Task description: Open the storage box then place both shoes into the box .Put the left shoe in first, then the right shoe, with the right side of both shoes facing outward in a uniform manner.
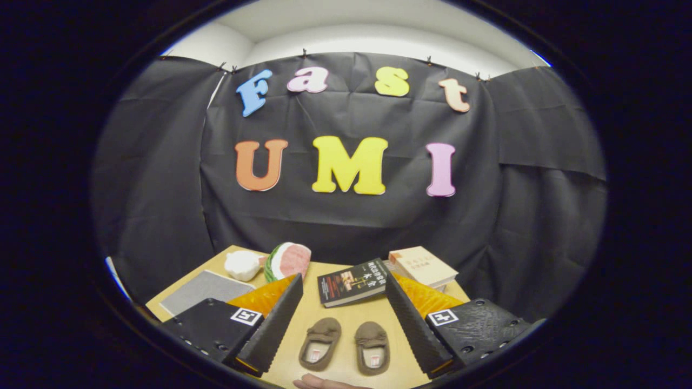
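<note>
Brown shoes, pair side by side on wooden surface, between wide-open, empty gripper fingers. Grey box beyond left finger, lid apparently closed. Task seemingly unstarted: opening, both placements remain.

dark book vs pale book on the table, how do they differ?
The dark book has a black cover; the pale book is cream. The dark book lies nearer the shoes, between the open fingers; the pale book sits farther back, beyond the right finger, and seems to rest on something flat. The dark book looks thinner, the pale book thicker. Both lie closed, cover up, on the wooden table.
</note>
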Motion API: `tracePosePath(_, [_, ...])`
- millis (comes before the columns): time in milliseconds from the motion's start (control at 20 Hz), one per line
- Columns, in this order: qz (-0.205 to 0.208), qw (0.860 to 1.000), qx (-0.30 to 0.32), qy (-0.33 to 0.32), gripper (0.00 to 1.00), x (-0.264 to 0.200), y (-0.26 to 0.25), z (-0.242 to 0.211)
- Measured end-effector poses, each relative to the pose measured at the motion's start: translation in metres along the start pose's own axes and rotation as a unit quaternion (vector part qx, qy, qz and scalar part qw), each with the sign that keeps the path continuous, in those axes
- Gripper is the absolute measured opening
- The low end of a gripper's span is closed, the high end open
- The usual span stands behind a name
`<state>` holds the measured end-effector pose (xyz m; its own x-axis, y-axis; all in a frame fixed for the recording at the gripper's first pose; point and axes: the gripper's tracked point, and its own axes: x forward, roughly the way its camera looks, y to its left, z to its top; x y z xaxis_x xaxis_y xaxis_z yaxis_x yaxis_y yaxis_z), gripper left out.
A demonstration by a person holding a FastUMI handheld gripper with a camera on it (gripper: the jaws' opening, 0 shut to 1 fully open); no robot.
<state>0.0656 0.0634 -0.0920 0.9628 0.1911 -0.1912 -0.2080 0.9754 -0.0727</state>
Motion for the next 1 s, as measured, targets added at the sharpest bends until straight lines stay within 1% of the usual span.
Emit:
tracePosePath(50, [0.015,1.000,0.001,0.013,0.95,0.009,0.011,-0.010])
tracePosePath(150, [0.062,0.997,0.004,0.041,0.95,0.025,0.042,-0.029])
tracePosePath(250, [0.109,0.991,-0.006,0.071,0.96,0.039,0.074,-0.053])
tracePosePath(400, [0.176,0.977,-0.007,0.119,0.96,0.055,0.120,-0.083])
tracePosePath(550, [0.217,0.962,-0.012,0.167,0.96,0.073,0.155,-0.112])
tracePosePath(700, [0.242,0.941,0.021,0.235,0.96,0.088,0.178,-0.138])
tracePosePath(750, [0.243,0.936,0.039,0.253,0.96,0.093,0.183,-0.144])
tracePosePath(900, [0.221,0.922,0.086,0.307,0.96,0.116,0.180,-0.162])
tracePosePath(1000, [0.228,0.905,0.119,0.337,0.96,0.116,0.183,-0.171])
